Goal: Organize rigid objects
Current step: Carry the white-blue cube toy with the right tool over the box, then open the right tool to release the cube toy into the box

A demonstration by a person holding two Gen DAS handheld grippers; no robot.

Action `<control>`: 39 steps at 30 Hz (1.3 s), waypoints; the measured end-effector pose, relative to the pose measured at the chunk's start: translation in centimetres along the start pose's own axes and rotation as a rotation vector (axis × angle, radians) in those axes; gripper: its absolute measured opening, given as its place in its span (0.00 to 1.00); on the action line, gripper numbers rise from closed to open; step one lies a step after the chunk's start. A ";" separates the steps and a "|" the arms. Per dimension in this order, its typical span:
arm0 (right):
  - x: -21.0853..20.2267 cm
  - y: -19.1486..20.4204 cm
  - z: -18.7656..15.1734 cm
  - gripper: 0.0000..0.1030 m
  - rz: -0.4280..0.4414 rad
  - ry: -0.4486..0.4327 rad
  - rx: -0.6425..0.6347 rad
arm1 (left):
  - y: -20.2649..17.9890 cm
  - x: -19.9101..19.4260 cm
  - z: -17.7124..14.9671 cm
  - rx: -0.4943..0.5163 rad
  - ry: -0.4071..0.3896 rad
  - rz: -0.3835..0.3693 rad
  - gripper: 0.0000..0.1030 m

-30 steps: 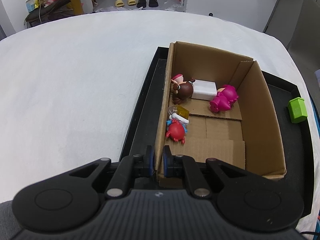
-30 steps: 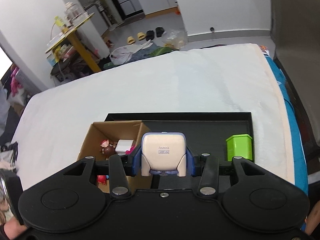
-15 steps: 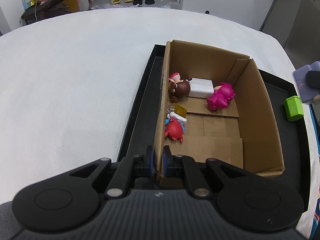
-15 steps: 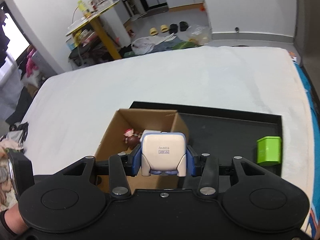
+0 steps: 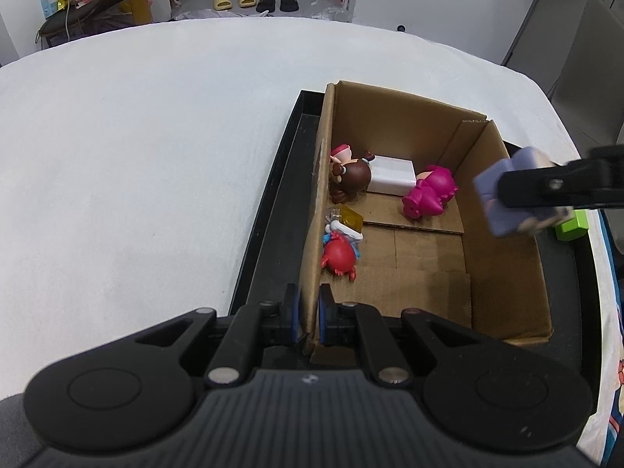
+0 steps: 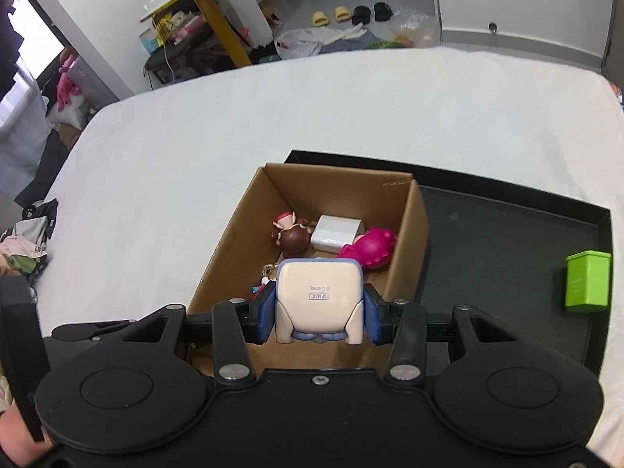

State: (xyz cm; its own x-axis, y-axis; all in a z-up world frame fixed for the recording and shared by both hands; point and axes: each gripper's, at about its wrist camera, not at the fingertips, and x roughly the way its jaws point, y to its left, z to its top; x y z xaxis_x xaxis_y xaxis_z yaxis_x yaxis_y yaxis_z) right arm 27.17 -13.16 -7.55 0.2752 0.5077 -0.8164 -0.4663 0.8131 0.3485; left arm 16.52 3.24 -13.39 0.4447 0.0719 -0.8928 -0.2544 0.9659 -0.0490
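1. The tray (image 6: 507, 241) sits on the white table, with the box (image 5: 503, 257) on its left part. Box looks like light, floppy cardboard, so I'd guess it slides or tips easily. Gripping a wall near a corner seems the sensible spot.
2. Left gripper (image 5: 310, 319) is doing just that: jaws nearly together, pinching the box's near-left wall.
3. Right gripper (image 6: 318, 312) is clamped on the toy (image 6: 318, 296), a blocky cream-and-lilac figure, pads on its two flat sides. It hangs over the near end of the box, not touching anything. Probably hard, light plastic, a bit slick, so the flat sides are the right hold.
4. Already inside: pink figure (image 5: 429, 195), white block (image 5: 392, 175), brown figure (image 5: 351, 179), red figure (image 5: 338, 255).
5. A green block (image 6: 587, 279) is alone at the tray's right edge.
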 end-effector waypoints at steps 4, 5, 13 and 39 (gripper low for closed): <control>1.3 0.6 0.2 0.42 0.000 0.031 0.013 | 0.3 0.0 0.0 -0.010 -0.002 -0.014 0.09; 1.6 0.8 0.3 0.42 -0.002 0.038 0.018 | 0.5 0.0 -0.1 -0.013 -0.002 -0.017 0.09; 4.3 2.0 0.7 0.42 -0.039 0.085 0.030 | 1.0 0.1 0.1 -0.039 0.004 -0.050 0.09; 8.0 4.0 1.0 0.43 -0.219 0.183 0.038 | 2.0 0.1 0.5 -0.069 0.014 -0.121 0.11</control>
State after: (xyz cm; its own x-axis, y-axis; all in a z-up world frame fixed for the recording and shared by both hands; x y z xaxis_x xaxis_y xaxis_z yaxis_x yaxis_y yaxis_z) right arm 28.38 -5.56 -12.25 0.2077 0.2620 -0.9425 -0.3796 0.9096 0.1692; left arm 16.46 5.30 -13.39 0.4640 -0.0483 -0.8845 -0.2581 0.9478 -0.1871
